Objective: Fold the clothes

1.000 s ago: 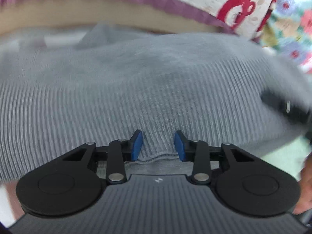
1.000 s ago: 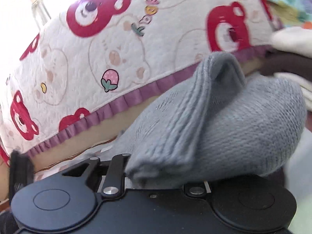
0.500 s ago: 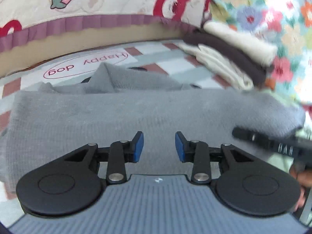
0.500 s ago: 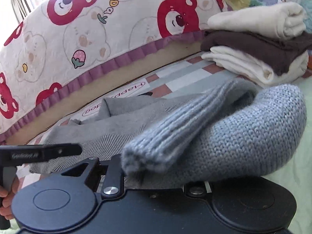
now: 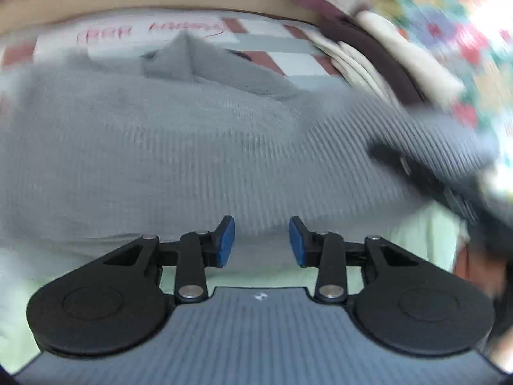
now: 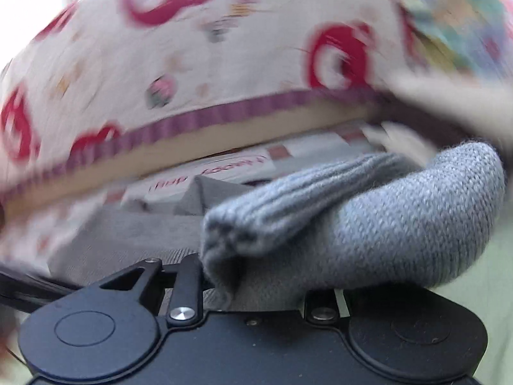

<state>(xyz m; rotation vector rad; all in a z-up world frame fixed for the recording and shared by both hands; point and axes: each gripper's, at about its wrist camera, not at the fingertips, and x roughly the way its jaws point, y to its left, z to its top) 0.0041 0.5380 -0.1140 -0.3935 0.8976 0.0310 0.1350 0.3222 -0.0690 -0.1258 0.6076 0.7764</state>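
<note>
Folding a grey sweater spread over the bed.
Left claw gapes empty at its hem; right claw, jaws opening, has bunched knit between them. Soft, floppy, best gripped at edges.

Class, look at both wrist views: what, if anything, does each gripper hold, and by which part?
Left gripper: nothing, pads apart. Right gripper, jaws opening: the grey sweater, bunched at its ribbed edge, fingers hidden.
</note>
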